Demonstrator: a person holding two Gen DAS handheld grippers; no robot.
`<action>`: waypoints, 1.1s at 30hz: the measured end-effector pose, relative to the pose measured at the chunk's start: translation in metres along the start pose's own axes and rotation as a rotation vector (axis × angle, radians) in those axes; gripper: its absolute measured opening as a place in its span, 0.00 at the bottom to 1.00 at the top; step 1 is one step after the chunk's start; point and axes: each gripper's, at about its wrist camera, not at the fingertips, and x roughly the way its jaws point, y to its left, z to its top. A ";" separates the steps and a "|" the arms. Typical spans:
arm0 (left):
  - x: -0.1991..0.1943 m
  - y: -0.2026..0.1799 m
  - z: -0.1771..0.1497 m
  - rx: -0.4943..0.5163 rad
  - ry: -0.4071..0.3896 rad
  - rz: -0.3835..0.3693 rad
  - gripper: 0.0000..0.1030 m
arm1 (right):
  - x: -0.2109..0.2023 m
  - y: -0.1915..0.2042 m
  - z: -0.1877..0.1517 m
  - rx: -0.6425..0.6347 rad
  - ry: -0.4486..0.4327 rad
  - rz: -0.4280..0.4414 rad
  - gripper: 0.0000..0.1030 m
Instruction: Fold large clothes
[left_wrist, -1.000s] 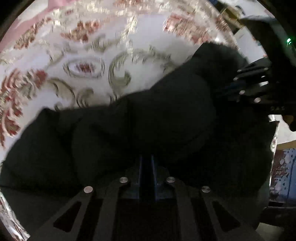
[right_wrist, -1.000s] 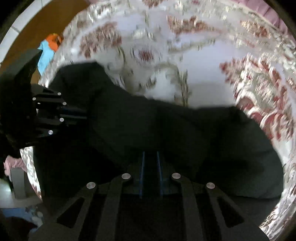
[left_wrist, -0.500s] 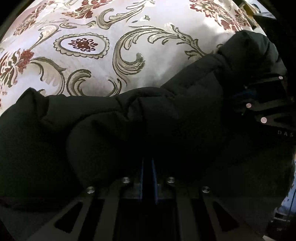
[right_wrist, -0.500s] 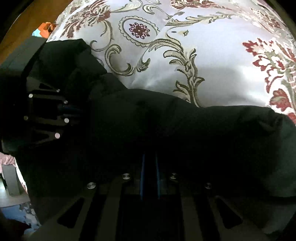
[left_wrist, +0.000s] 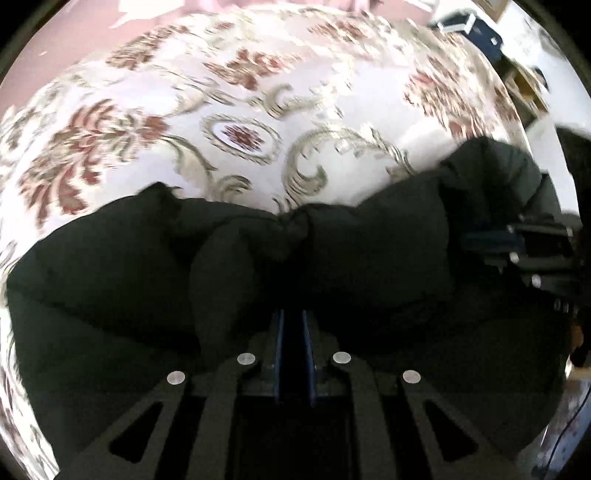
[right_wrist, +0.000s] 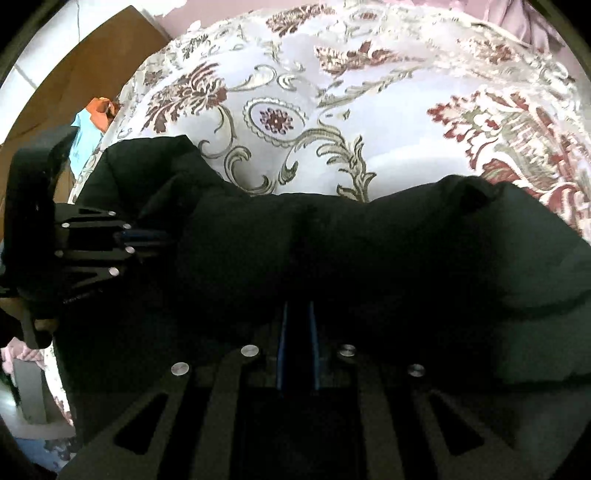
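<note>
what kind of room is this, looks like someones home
Probably a bedroom in a home: the dark padded garment lies on what looks like a bed under a floral satin bedspread, and other clothes are piled beside it.

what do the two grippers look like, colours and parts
Both match: the left gripper and right gripper are black, with flat linkage arms pierced by triangular cut-outs, round silver rivets at the joints, and thin blue strips lining the inner faces of the jaws. Seen from the side, the left gripper's body bears small pale lettering, too blurred to read.
</note>
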 end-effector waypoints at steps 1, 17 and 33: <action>-0.005 0.002 -0.002 -0.027 -0.012 0.003 0.11 | -0.004 0.002 0.000 -0.009 -0.015 -0.015 0.14; -0.069 0.022 -0.020 -0.272 -0.212 0.067 0.82 | -0.073 0.007 -0.023 -0.015 -0.221 -0.145 0.74; -0.146 0.003 -0.079 -0.206 -0.442 0.166 1.00 | -0.133 0.042 -0.075 0.139 -0.467 -0.265 0.98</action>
